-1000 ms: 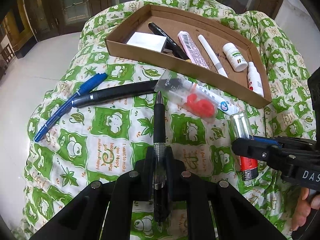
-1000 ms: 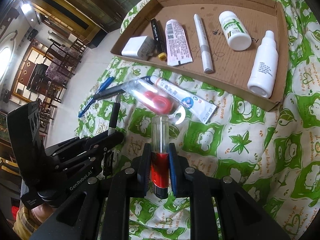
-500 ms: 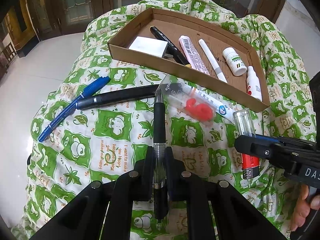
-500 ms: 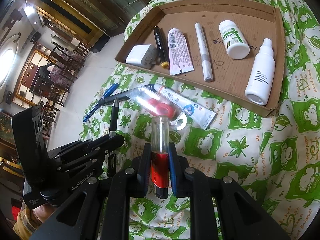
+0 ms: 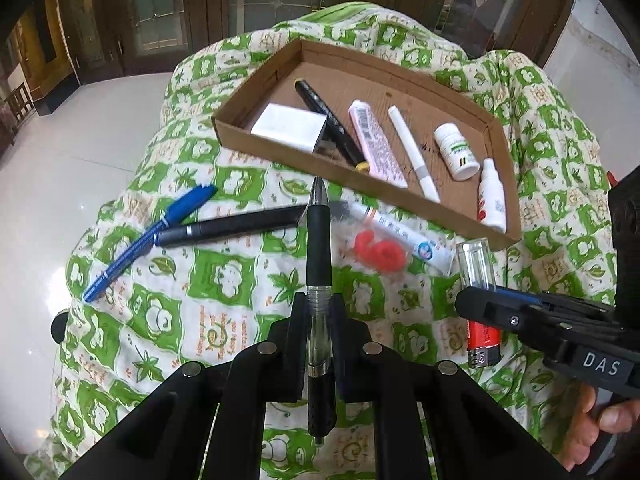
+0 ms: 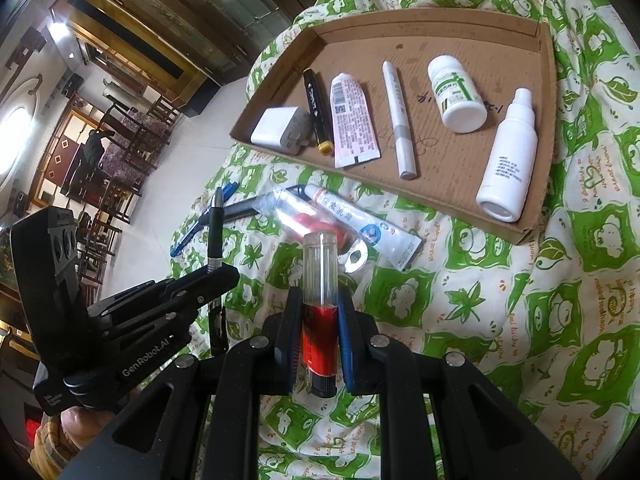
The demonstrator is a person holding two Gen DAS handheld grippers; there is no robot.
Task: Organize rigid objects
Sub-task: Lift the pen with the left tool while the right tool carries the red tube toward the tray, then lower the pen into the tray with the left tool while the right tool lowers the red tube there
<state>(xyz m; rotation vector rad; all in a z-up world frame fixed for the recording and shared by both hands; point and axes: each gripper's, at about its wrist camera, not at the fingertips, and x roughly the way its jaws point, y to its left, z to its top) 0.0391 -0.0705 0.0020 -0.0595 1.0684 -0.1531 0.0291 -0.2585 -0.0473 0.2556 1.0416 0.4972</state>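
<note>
My left gripper is shut on a black gel pen, which points forward over the green-patterned cloth. My right gripper is shut on a red lighter with a clear top, held upright above the cloth. Each gripper shows in the other's view: the right gripper with the lighter, and the left gripper with the pen. The cardboard tray lies beyond both and holds a white charger, a black marker, a pink tube, a white pen and two white bottles.
Loose on the cloth before the tray lie a blue pen, a black pen, an ointment tube and a clear bag with something red. The cloth drops to a white floor on the left. A hand grips the right handle.
Both grips are unchanged. The tray sits a little lower in both views than a second ago; nothing on the cloth has moved.
</note>
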